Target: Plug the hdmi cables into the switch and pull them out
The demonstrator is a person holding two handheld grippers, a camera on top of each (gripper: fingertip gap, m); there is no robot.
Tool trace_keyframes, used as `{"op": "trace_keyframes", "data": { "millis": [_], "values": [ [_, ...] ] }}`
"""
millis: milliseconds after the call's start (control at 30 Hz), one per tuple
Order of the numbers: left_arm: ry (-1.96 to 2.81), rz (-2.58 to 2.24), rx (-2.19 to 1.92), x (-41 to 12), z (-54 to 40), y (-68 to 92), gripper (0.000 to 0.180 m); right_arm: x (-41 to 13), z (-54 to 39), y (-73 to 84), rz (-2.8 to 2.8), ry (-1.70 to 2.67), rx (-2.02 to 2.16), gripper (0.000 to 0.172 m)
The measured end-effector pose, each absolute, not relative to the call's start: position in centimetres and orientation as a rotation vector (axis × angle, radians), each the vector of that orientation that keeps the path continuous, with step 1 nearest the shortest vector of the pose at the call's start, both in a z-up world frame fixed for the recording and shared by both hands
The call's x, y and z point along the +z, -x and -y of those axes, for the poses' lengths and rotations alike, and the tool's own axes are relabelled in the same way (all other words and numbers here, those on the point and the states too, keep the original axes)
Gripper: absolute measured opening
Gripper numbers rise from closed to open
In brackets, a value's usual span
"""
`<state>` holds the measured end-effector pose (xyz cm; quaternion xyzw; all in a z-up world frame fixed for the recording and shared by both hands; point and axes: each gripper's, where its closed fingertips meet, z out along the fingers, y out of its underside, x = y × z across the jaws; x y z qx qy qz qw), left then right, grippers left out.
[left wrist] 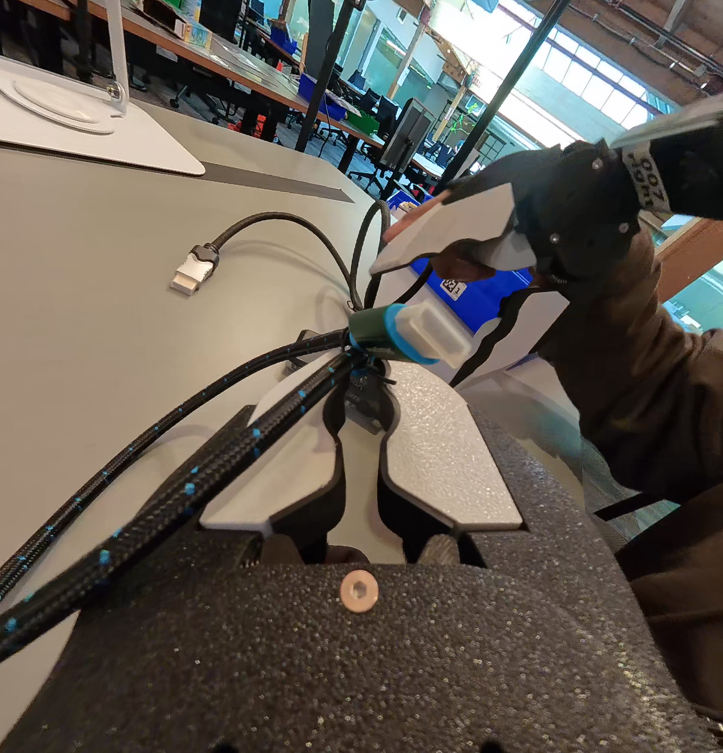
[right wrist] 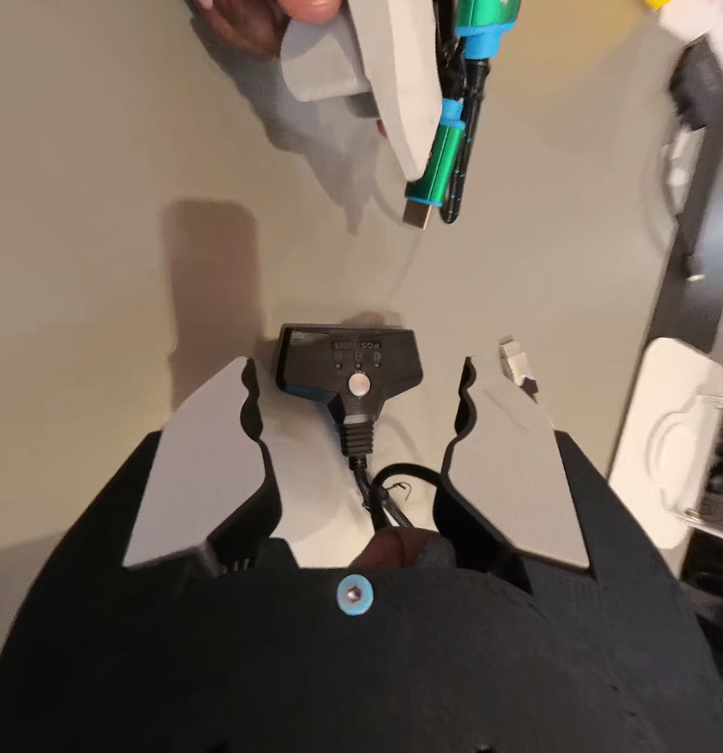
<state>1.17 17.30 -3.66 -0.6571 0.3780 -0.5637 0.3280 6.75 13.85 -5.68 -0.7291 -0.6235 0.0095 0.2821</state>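
Left gripper: the left gripper (left wrist: 362,381) was pinched on a bundle of black braided cable with blue flecks (left wrist: 213,460), its jaws nearly together around the strands.
Plugs in the bundle: a green plug with a blue collar and a pale cap (left wrist: 408,336) stuck out past the fingertips; from the right wrist view a second green plug (right wrist: 435,171), uncapped, hung beside the left gripper's white finger (right wrist: 396,93), with the cable alongside.
Right gripper: the right gripper (right wrist: 358,362) stood spread wide and held nothing; a black switch box with a round silver button (right wrist: 349,366) lay on the table (right wrist: 107,203) between its fingertips, apart from both pads.
Box lead: a ribbed strain relief and thin black braided lead (left wrist: 311,236) ran from the box to a white plug (left wrist: 191,271) lying loose on the table.
Handling, judged: the cable looked supple yet springy, likely to slip as a bundle; the plugs looked rigid and light, so the metal shells seemed the surest hold. The box appeared light, hard and smooth, best taken across its flat sides.
Surroundings: a white stand base (left wrist: 87,134) sat at the table's far side.
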Motion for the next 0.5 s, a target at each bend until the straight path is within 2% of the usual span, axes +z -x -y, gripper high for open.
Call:
{"op": "trace_keyframes", "data": {
  "millis": [200,300,400,500],
  "values": [
    [1.729,-0.987,-1.459,-3.9,-17.6,-0.8,0.012,-9.6,-15.2,-7.5,1.861,2.241,0.008,0.119],
    [1.733,-0.989,-1.456,-4.0,-17.6,-0.6,0.011,-9.0,-16.5,-7.9,1.914,2.260,-0.095,0.120],
    [1.736,-0.989,-1.457,-4.0,-17.6,-0.5,0.012,-7.0,-17.7,-7.2,1.955,2.163,-0.130,0.112],
    [1.740,-0.984,-1.457,-4.0,-17.7,-0.3,0.012,-8.5,-18.2,-8.3,2.083,2.174,-0.209,0.114]
  ]
}}
